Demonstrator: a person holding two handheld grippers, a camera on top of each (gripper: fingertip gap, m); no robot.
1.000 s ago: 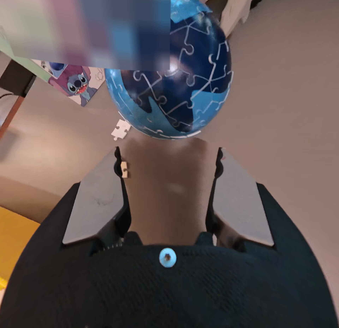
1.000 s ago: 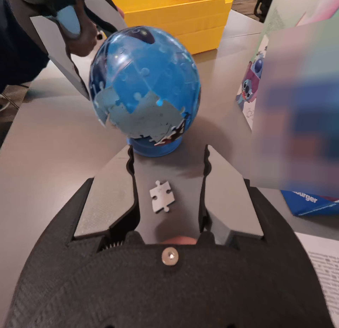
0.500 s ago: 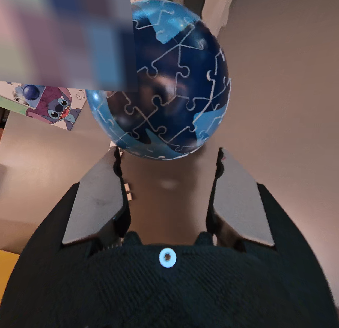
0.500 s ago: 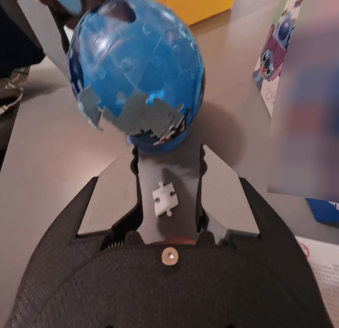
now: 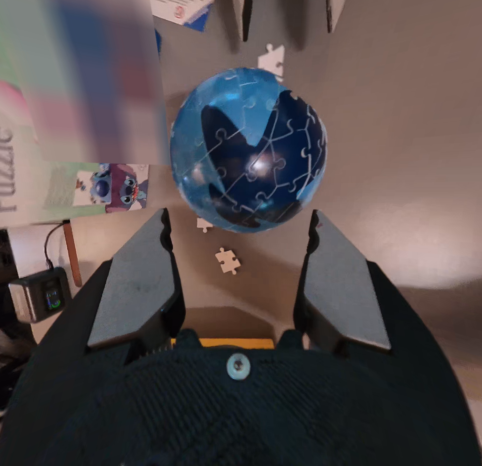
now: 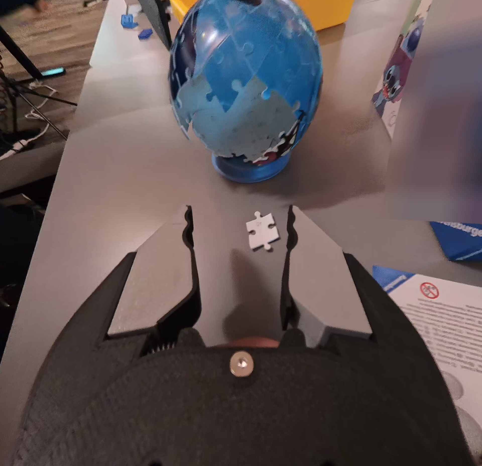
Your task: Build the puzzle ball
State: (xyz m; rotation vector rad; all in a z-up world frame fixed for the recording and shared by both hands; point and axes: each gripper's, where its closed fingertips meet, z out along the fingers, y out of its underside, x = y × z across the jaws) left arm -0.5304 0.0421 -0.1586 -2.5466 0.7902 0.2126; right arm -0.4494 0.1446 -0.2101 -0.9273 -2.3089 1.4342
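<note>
Right wrist view: the grey table (image 6: 125,151) carries the puzzle ball (image 6: 245,78), seated on its blue ring stand (image 6: 250,170) just ahead of the right gripper (image 6: 239,218). A patch low on the ball's near side shows pale backing where pieces are missing. Since a second ago this gripper has drawn back and the ball looks farther off; its fingers are spread wide and empty. The left gripper (image 5: 238,226), equally wide and holding nothing, has risen to look down on the ball. A loose white piece (image 6: 263,231) lies flat between the right fingertips, nearer the right one. Judging by this, collecting that piece comes next, with the gap yet to fill.
</note>
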